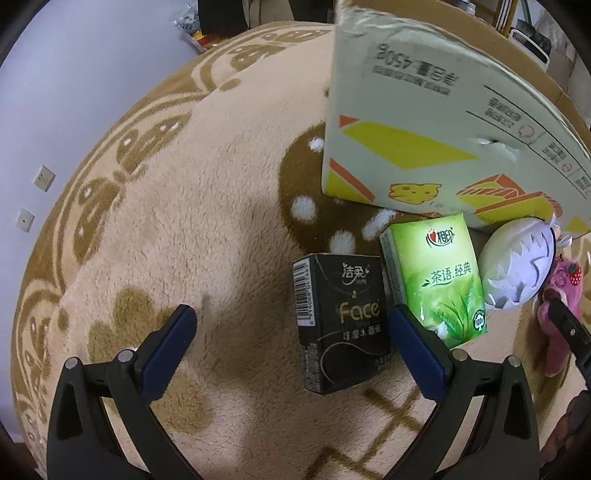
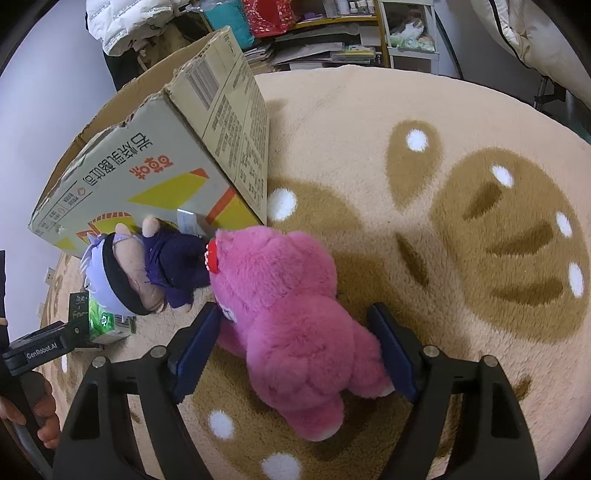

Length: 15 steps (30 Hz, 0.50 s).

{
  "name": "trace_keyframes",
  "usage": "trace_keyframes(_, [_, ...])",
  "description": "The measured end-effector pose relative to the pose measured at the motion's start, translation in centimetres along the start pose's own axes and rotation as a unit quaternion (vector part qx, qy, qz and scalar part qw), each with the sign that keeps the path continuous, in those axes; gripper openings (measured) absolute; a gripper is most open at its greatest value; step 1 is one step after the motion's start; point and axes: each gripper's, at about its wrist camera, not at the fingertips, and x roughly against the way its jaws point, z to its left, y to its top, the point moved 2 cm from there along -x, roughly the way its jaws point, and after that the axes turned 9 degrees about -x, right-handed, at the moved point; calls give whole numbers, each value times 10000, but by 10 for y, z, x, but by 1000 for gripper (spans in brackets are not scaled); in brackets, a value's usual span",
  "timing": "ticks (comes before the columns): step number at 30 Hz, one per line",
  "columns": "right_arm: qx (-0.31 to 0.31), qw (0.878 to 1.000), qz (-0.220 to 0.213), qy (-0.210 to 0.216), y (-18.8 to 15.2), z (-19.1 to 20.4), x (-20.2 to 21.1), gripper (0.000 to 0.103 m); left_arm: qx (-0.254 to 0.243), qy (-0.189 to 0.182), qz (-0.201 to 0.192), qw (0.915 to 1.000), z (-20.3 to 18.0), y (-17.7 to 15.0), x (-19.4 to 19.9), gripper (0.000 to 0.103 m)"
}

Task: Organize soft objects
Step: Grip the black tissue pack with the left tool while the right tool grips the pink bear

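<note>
A black tissue pack [image 1: 341, 321] lies on the plush rug between the fingers of my open left gripper [image 1: 291, 314], nearer the right finger. A green tissue pack [image 1: 437, 280] lies beside it, against a cardboard box [image 1: 424, 122]. A white-haired doll [image 1: 517, 266] and a pink plush bear [image 1: 561, 314] lie further right. In the right wrist view, my open right gripper [image 2: 295, 314] straddles the pink bear [image 2: 291, 325]; its pads stand at the bear's sides. The doll [image 2: 147, 273] lies against the box [image 2: 147, 155], by the green pack [image 2: 105, 321].
The tan and brown rug [image 2: 480, 221] covers the floor. The left gripper's body [image 2: 40, 349] and the hand on it show at the right wrist view's left edge. Shelves and clutter [image 2: 332, 33] stand behind the rug. A white wall [image 1: 55, 110] is at the left.
</note>
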Motion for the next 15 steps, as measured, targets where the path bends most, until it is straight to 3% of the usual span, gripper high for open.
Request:
trace_keyframes(4, [6,10000,0,-10,1,-1,0,85,-112,-27,-52,9999,-5,-1,3,91])
trace_keyframes(9, [-5,10000,-31,-7,-1,-1,0,85,-180,-11,-91,9998,-7,0,4,89])
trace_keyframes(15, [92,9999,-75,-70,-3,3,1,83,-341,-244,-157,9990,-16,-1,9,59])
